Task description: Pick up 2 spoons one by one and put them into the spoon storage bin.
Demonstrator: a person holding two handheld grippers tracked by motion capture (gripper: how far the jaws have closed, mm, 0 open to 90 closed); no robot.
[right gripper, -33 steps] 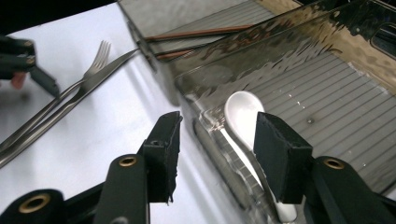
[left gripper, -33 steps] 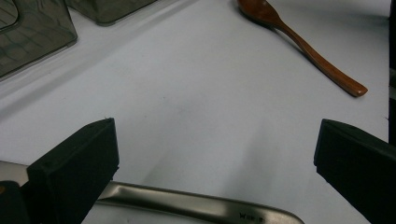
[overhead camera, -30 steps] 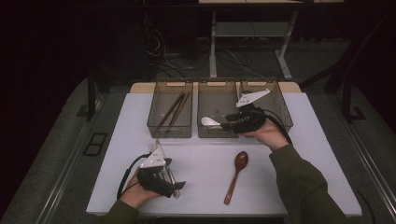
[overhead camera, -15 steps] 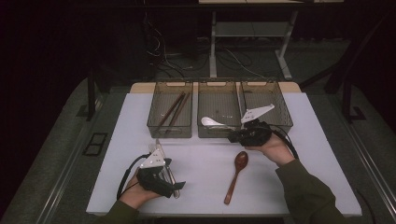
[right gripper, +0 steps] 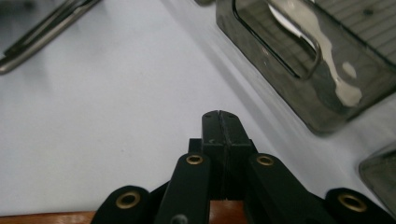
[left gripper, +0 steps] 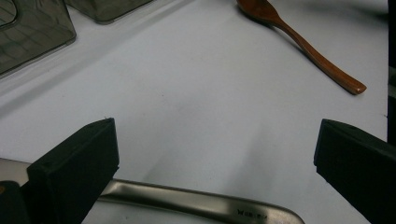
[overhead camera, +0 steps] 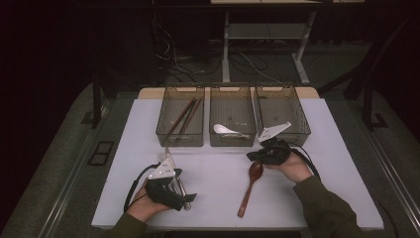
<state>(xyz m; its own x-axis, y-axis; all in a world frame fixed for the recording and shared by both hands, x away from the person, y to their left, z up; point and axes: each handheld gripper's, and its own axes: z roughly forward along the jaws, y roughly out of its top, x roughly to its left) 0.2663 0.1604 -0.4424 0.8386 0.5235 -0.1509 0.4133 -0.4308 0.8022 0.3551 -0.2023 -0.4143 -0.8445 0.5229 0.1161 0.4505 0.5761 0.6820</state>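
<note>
A wooden spoon (overhead camera: 249, 187) lies on the white table (overhead camera: 218, 173), bowl toward the bins. My right gripper (overhead camera: 253, 156) hovers low over that bowl, pointing left. Its jaws have just been closing and now stand pressed together with nothing between them (right gripper: 219, 116); a strip of the wooden spoon (right gripper: 224, 213) shows beneath its body. My left gripper (overhead camera: 188, 198) rests at the near left, jaws wide open (left gripper: 215, 144). A metal utensil handle (left gripper: 196, 207) lies on the table just before its jaws, not gripped. The wooden spoon (left gripper: 303, 42) lies farther off in that view.
Three smoky plastic bins stand in a row at the back. The left bin (overhead camera: 163, 130) holds dark chopsticks (overhead camera: 182, 118), the middle bin (overhead camera: 213, 140) a white spoon (overhead camera: 225, 130), and the right bin (overhead camera: 303, 130) looks bare. The table's front edge is near both hands.
My right gripper came back from the middle bin toward the near side and sank to the wooden spoon's bowl, its jaws closing. The left gripper kept still.
</note>
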